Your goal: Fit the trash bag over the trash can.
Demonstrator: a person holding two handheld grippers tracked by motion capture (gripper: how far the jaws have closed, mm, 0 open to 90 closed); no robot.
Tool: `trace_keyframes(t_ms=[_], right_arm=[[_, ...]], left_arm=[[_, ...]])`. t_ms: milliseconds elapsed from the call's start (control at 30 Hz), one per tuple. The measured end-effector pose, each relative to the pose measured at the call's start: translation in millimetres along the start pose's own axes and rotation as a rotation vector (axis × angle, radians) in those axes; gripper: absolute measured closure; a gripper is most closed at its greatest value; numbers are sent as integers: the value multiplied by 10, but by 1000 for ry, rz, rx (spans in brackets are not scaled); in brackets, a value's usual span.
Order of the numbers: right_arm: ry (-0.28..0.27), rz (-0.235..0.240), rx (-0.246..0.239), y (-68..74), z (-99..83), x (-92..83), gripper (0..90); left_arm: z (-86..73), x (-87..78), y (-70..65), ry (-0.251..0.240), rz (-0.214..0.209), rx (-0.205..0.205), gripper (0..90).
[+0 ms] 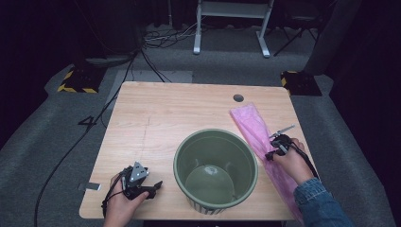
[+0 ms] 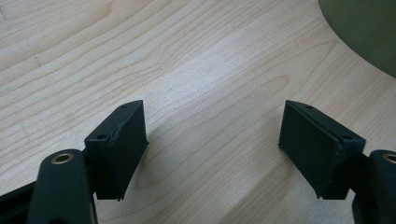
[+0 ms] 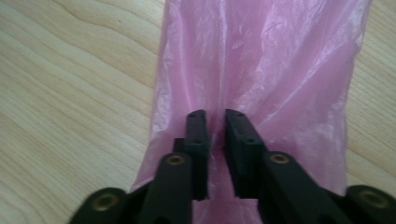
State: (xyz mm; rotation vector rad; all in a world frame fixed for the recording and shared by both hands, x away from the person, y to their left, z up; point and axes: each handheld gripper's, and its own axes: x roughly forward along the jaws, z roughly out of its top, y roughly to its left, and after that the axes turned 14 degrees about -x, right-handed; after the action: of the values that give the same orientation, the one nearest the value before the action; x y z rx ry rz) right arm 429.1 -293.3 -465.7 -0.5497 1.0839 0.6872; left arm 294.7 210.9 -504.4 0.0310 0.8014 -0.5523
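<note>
The left gripper (image 1: 156,185) rests near the front left corner of the light wooden bench (image 1: 156,118), jaws spread wide with nothing between them, apparently parked clear until needed. Just to its right, at the middle of the front edge, stands the round olive-green plastic bin (image 1: 215,168), upright and open-topped, likely positioned to receive a liner. Along the right edge lies the flat pink translucent plastic bag (image 3: 261,70), running from the rear toward the front right corner. The right gripper (image 3: 215,116) is pinched on a gathered fold of this bag, presumably to lift it.
</note>
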Motion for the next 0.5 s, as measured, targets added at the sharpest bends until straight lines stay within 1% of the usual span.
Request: trace_keyframes(t_ms=[67,100,133,200,233,267,300,367,400,433,467,500], right_arm=[[-29,11,-3,19,-27,1,900],[-42,9,-3,26,-43,3,900],[-42,9,-3,26,-43,3,900],[-89,11,7,30,-98,-5,900],[-89,11,7,30,-98,-5,900],[-136,15,7,32,-125,-37,900],[-136,15,7,32,-125,-37,900],[-195,2,-9,49,-129,-103,900],[-253,4,-32,81,-116,-175,900],[-253,4,-32,81,-116,-175,900],[-311,7,-53,116,-106,-252,900],[-311,7,-53,116,-106,-252,900]], left_arm=[[1,1,-3,0,0,2,234],[1,2,-4,0,0,1,234],[1,2,-5,2,-2,-2,234],[2,2,-6,4,-1,-2,233],[2,3,-9,3,0,-4,233],[2,3,-10,3,0,-5,232],[2,3,-9,3,0,-3,232],[2,3,-10,3,0,-6,232],[2,3,-9,3,0,-5,232],[2,3,-8,3,0,-4,232],[2,3,-8,3,0,-3,232],[2,3,-8,3,0,-3,232]])
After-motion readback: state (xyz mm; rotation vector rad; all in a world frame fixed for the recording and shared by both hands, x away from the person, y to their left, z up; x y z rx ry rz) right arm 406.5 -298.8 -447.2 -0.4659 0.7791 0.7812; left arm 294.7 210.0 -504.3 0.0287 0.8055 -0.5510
